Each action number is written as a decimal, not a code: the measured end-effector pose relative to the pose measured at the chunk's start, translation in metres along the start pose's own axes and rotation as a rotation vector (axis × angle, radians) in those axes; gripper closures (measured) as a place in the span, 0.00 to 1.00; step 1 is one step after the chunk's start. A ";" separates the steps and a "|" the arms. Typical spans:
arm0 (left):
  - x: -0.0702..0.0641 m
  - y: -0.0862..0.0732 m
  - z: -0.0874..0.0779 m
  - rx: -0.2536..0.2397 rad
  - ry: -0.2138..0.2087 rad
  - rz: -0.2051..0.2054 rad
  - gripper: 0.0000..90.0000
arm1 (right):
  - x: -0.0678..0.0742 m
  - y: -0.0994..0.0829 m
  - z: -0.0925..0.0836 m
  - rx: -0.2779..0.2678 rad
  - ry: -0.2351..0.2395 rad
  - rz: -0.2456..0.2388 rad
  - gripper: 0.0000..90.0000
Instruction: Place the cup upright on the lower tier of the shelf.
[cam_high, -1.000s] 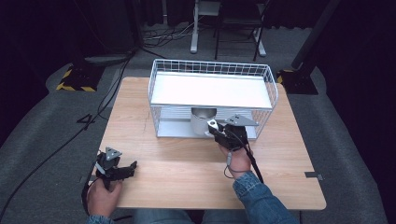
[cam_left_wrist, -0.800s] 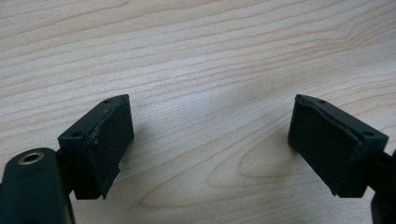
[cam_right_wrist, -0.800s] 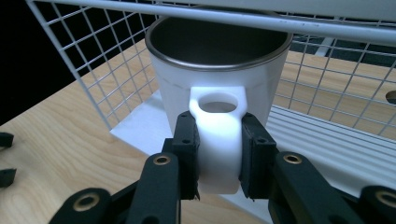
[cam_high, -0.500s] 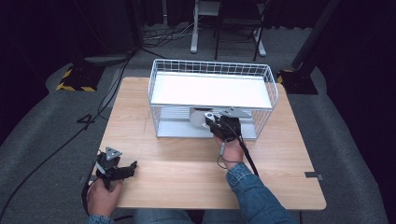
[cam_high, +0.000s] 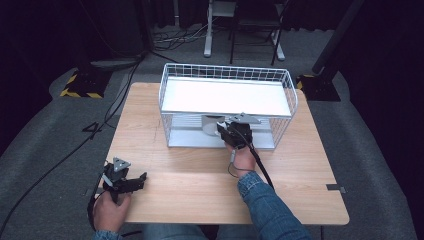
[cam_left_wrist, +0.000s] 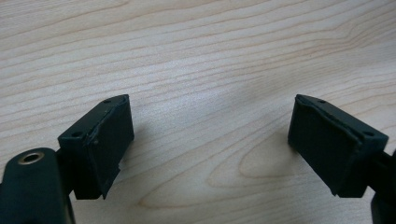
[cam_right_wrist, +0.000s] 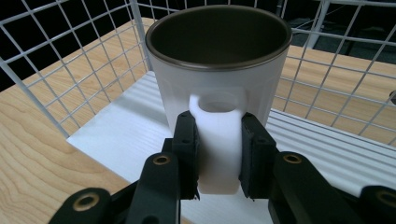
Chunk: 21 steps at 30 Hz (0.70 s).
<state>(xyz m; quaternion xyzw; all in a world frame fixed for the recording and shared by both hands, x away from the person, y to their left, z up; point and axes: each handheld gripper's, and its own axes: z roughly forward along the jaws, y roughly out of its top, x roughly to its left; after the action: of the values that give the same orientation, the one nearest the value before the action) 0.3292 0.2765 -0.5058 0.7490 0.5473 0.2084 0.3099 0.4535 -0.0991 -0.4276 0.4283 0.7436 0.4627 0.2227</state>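
Note:
A white mug (cam_right_wrist: 219, 70) with a dark inside stands upright in the right gripper view, and my right gripper (cam_right_wrist: 217, 135) is shut on its handle. In the high view the mug (cam_high: 209, 124) is in the lower level of a white wire rack (cam_high: 227, 70), under the rack's white top shelf. My right gripper (cam_high: 232, 132) reaches in through the rack's open front. Whether the mug rests on the ribbed white floor (cam_right_wrist: 121, 140) I cannot tell. My left gripper (cam_high: 132, 182) lies near the table's front left corner, and its view shows the left gripper (cam_left_wrist: 210, 140) open over bare wood.
The wooden table (cam_high: 200, 185) carries the rack at its far middle. Wire walls (cam_right_wrist: 60, 70) close the rack's sides and back around the mug. Beyond the table stand chair legs (cam_high: 240, 30) and cables on a dark floor.
My right hand has carried the mug a little to the left, lower and deeper under the rack's top shelf. The left gripper has stayed where it was.

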 end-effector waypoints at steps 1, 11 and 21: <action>0.000 0.000 0.000 0.000 0.000 0.000 0.16 | 0.000 0.000 0.001 0.005 -0.005 -0.002 0.80; 0.000 0.000 0.000 0.000 0.000 0.000 0.16 | 0.001 -0.005 0.010 0.027 -0.009 -0.015 0.80; 0.000 0.000 0.000 -0.001 0.000 0.001 0.16 | 0.000 -0.010 0.011 0.031 -0.007 -0.004 0.79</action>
<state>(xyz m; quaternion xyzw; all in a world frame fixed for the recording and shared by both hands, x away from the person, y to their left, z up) 0.3293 0.2766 -0.5058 0.7492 0.5468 0.2090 0.3099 0.4573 -0.0957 -0.4418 0.4317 0.7508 0.4492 0.2194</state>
